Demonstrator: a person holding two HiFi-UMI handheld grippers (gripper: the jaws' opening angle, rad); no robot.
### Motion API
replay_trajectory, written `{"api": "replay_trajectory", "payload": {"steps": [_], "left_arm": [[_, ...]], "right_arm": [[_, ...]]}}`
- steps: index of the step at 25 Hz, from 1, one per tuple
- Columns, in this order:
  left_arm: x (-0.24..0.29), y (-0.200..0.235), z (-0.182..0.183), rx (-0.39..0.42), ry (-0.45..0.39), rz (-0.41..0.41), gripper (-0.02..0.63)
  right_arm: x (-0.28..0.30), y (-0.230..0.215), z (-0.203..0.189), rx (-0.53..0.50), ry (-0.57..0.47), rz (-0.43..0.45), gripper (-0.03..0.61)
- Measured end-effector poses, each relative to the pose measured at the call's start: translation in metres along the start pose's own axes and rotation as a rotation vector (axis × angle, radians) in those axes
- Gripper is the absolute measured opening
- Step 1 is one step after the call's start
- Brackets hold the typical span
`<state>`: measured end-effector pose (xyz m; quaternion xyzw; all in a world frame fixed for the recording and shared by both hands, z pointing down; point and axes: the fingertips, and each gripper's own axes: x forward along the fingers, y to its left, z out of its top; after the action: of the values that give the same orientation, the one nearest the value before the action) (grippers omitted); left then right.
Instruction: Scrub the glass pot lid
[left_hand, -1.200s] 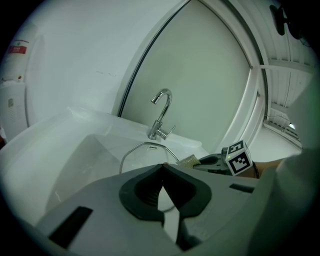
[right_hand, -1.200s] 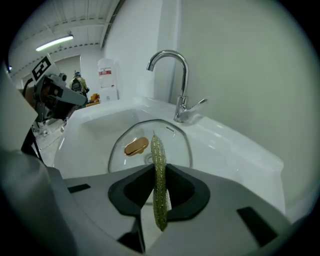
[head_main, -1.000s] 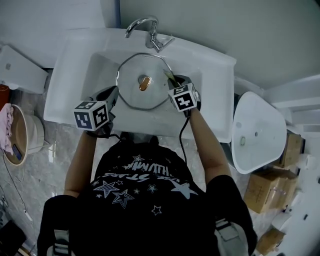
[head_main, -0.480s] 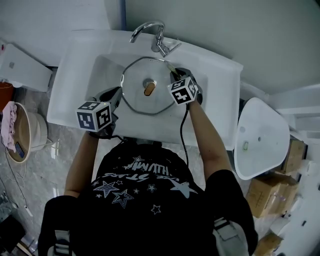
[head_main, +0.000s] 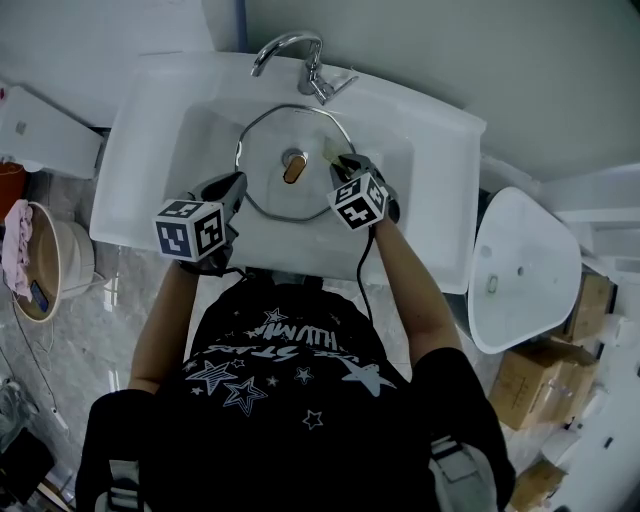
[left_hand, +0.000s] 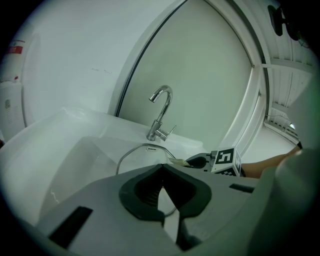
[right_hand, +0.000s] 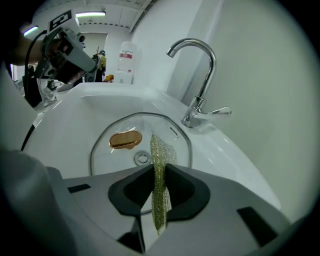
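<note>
Your right tool (right_hand: 159, 175) is clamped on a thin yellow-green scouring pad (right_hand: 160, 147). The pad's free end reaches the right side of the glass pot lid (head_main: 268, 148), which lies in the sink (head_main: 140, 130) over the drain. Your left tool (left_hand: 162, 172) is closed on nothing, its tips above the lid's near-left rim; contact there is unclear. Nothing grips the lid, so a hard stroke could skate it across the slick basin toward the tap (head_main: 300, 60). The floppy pad could also fold or pull out of the jaws.
</note>
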<state>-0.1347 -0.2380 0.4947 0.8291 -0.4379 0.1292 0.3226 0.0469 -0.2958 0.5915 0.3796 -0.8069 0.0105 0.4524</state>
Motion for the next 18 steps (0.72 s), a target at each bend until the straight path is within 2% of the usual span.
{"api": "replay_trajectory", "payload": {"steps": [18], "left_arm": [[-0.004,-0.033,-0.023,0.009,0.015,-0.003,0.008]], "right_arm": [[-0.022,0.097,-0.040,-0.081,0.022,0.265,0.069]]}}
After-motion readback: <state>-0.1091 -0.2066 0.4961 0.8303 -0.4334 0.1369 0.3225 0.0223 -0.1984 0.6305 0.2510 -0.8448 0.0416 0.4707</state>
